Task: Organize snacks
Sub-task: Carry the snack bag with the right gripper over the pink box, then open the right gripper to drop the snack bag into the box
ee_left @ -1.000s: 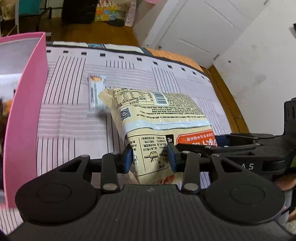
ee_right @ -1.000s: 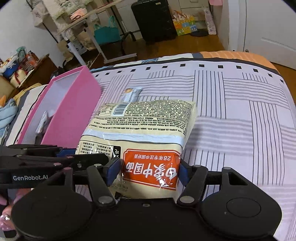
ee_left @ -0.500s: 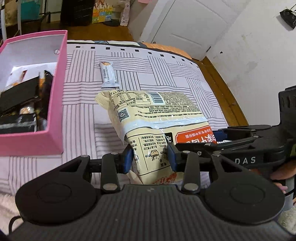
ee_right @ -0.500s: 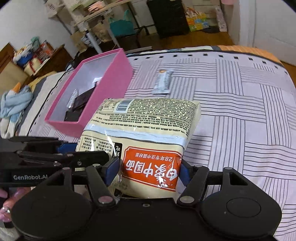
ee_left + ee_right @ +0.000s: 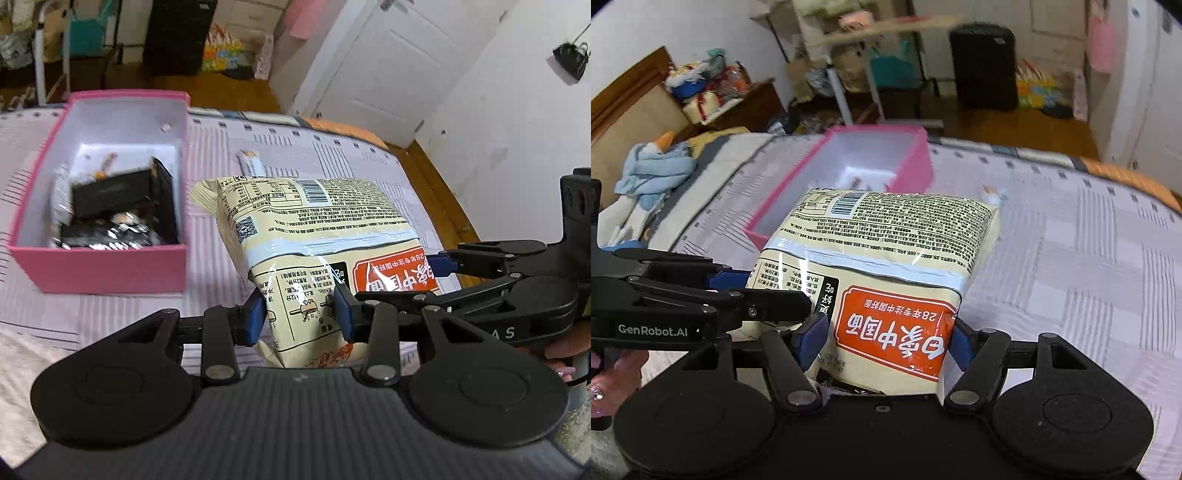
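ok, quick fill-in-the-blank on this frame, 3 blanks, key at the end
1. Both the left gripper and the right gripper are shut on the same ____.
2. The box on the bedspread is ____ in colour.
3. The small snack bar lies ____ the box, on the bedspread.

Missing words: noodle bag; pink; outside

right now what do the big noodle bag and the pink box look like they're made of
Noodle bag: thin glossy plastic film, judging by its glare streaks, creases and heat-sealed seam. Pink box: probably matte cardboard, with stiff flat walls, sharp corners, a white inner lining and no shine.
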A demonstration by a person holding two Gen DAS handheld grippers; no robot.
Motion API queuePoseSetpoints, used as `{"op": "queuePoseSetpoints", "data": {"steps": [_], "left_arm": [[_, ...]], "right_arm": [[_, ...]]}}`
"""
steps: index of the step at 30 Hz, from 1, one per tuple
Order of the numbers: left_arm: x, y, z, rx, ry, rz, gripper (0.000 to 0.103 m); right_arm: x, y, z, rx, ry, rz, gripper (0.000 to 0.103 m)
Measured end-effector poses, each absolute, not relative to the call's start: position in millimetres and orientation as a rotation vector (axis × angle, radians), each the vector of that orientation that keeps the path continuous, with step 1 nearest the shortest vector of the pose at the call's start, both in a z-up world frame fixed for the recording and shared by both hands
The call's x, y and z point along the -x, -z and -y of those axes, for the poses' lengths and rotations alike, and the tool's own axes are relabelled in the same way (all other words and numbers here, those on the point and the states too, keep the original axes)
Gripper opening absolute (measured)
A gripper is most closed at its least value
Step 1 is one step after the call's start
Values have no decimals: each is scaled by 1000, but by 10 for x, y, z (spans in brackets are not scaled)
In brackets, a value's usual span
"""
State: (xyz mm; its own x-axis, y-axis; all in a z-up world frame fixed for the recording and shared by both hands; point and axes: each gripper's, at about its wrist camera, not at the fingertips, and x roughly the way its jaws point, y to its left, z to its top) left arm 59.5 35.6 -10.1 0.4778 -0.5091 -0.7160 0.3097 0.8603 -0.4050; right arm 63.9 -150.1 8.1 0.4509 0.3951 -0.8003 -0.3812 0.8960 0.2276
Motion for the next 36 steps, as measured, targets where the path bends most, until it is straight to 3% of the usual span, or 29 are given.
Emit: {"op": "queuePoseSetpoints", "data": {"steps": [12, 28, 36], "left_arm": [[-1252, 3, -1259, 297, 342, -824, 37], [-2582, 678, -1729, 325, 216, -912, 37], [-2557, 757, -1599, 202, 69, -834, 49]], "right_arm": [[-1640, 47, 730, -48, -587, -902, 73], [-2570, 784, 407, -164, -586, -951, 72], [-2395, 583, 436, -23, -596, -868, 78]]}}
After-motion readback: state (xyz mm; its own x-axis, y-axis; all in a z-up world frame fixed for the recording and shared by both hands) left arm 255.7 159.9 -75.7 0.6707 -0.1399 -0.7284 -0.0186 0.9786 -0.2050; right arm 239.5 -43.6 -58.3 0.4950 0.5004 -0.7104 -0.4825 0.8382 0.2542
